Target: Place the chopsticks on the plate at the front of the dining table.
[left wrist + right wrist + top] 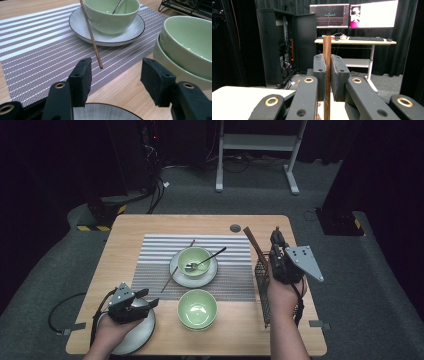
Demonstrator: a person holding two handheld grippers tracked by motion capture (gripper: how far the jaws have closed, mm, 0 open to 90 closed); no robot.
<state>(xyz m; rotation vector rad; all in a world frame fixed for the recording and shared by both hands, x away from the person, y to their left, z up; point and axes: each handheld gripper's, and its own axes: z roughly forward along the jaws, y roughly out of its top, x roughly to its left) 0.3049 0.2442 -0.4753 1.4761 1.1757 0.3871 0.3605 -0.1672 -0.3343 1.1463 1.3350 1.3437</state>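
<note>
My right gripper is raised over the table's right side, shut on a brown chopstick that stands upright between its pads. A second chopstick lies on the striped placemat, leaning on the white plate. That plate bears a green bowl with a spoon in it. My left gripper hovers open above a grey plate at the front left, nothing between its jaws.
Stacked green bowls sit at the front centre, right of the left gripper. A black wire rack lies along the table's right edge under the right hand. Beyond the table stand a desk with monitors and a computer cabinet.
</note>
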